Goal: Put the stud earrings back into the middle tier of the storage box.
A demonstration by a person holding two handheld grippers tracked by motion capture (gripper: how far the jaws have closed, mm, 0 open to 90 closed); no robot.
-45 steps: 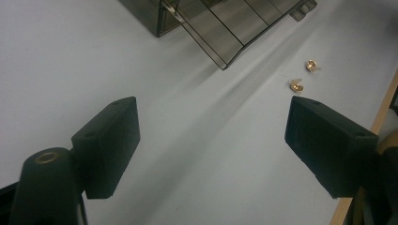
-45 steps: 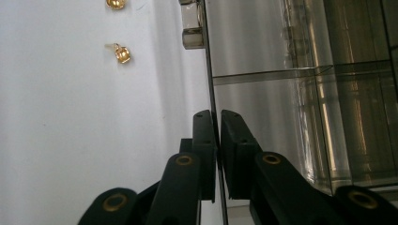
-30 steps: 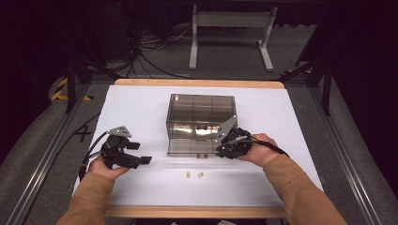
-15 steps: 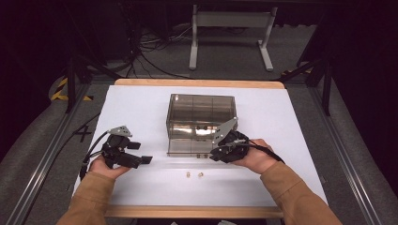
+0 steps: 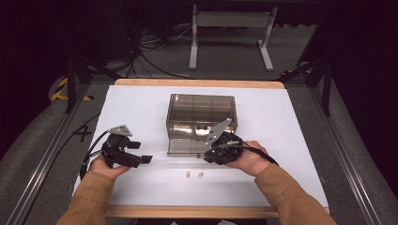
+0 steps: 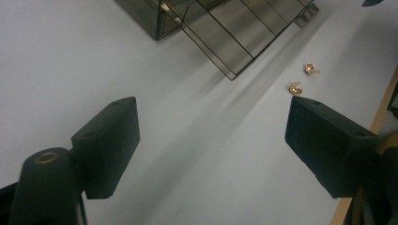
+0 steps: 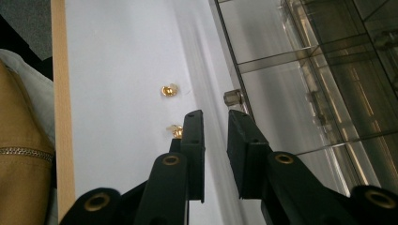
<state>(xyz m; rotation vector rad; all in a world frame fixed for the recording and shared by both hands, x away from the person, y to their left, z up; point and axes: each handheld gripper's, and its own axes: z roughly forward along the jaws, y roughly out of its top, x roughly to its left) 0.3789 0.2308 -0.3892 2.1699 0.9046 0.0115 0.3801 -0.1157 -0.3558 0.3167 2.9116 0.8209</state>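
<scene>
From the high view, the right gripper (image 5: 210, 154) sits at the near right corner of a smoked clear plastic box (image 5: 201, 123) whose lid lies folded flat toward the person, while the left gripper (image 5: 141, 153) rests well off to the left on the white table (image 5: 291, 122); two small gold pieces (image 5: 194, 175) lie just in front of the right gripper, between it and the table edge. In the left gripper view the jaws stand wide apart with bare table between them, the box corner (image 6: 206, 33) lies ahead, and the gold pieces (image 6: 300, 78) sit just beyond the right-hand jaw. In the right gripper view the jaws are drawn close with a narrow gap and nothing visibly caught in it; the lid (image 7: 263, 93) edge and its small clear knob (image 7: 233, 97) lie just ahead of the tips, and one gold piece (image 7: 175, 131) touches the outer side of the left-hand jaw. The box looks light, rigid, glossy and slippery, likely brittle at thin edges; the knob seems the surest hold.
</scene>
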